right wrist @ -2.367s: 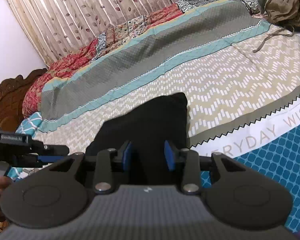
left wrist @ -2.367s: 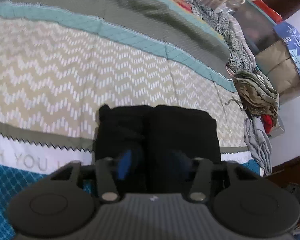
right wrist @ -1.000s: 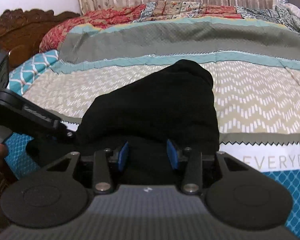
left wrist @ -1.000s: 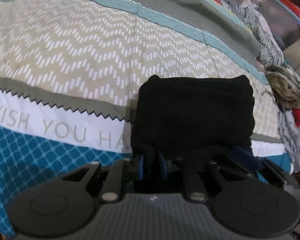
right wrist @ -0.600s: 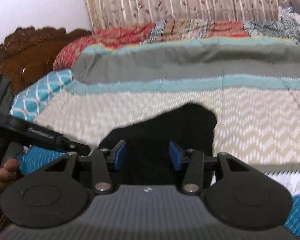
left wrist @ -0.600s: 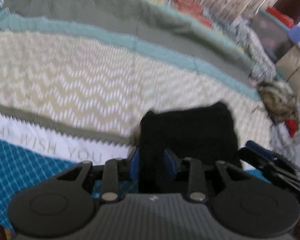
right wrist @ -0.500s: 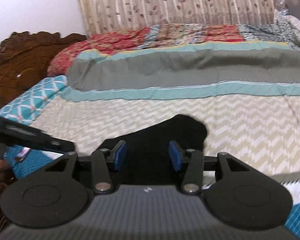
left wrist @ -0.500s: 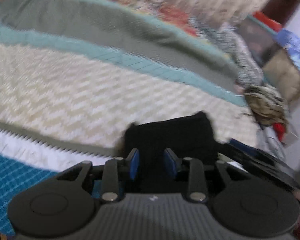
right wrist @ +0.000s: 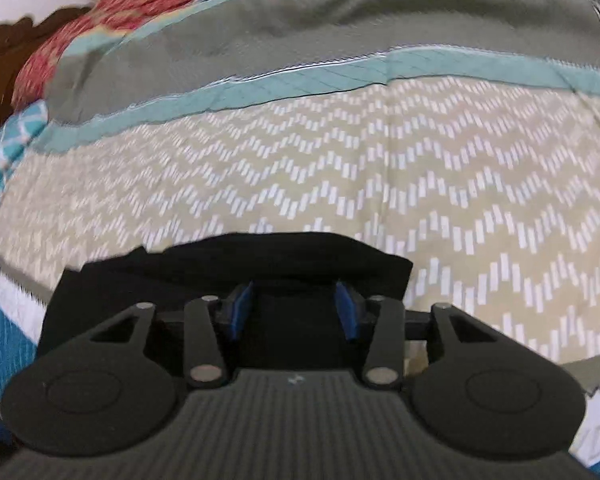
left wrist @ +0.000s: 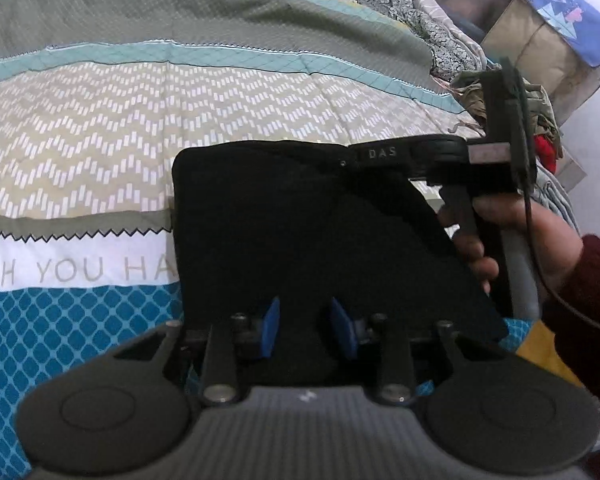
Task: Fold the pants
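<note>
The black pants [left wrist: 300,224] lie folded into a compact bundle on the patterned bedspread [left wrist: 100,128]. My left gripper [left wrist: 306,330] hovers over the bundle's near edge with its blue pads apart, holding nothing. In the right wrist view the pants [right wrist: 260,264] lie just ahead of my right gripper [right wrist: 294,310], whose blue pads stand wide apart and empty. The right gripper's black body [left wrist: 480,160] and the hand holding it show at the bundle's right side in the left wrist view.
A heap of loose clothes [left wrist: 540,112] lies at the bed's right edge, with a cardboard box [left wrist: 540,44] under a blue cloth beyond it. A wooden headboard [right wrist: 4,60] and red patterned bedding [right wrist: 112,8] stand at the far left.
Both grippers let go of the pants and opened. The bundle now rests flat on the bed. The right gripper swung round to the bundle's right side.
</note>
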